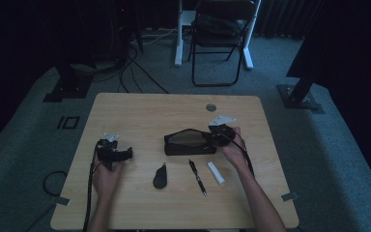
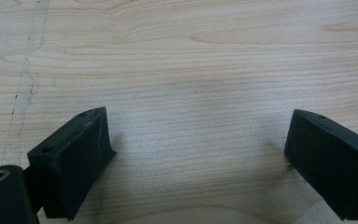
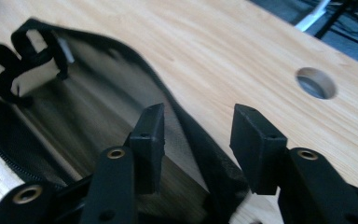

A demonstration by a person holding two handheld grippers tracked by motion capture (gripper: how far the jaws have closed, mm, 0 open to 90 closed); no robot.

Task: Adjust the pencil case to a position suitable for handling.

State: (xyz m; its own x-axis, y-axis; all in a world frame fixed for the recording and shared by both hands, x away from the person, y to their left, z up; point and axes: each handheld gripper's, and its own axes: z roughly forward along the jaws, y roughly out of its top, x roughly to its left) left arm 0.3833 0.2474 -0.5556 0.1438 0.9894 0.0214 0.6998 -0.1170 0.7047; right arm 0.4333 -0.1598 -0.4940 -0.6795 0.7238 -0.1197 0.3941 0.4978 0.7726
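Right gripper view shows the right gripper (image 3: 198, 140) with its jaws apart astride the near rim of the unzipped black pouch (image 3: 74, 116), pads not pressing it; the pouch's long axis runs away from them. The left gripper (image 2: 196, 163), jaws wide apart, hovers over bare tabletop (image 2: 191, 56), farther off.

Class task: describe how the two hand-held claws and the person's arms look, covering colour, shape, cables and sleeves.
Both are black. The left claw has two blocky, wedge-shaped jaws with flat matte pads, small screw holes and a brass-coloured eyelet. The right claw has similar jaws on arms with brass-ringed holes, and a pale grey three-cornered plate on top. A black cable trails back from each along the forearm. The forearms are bare, with no sleeves showing.
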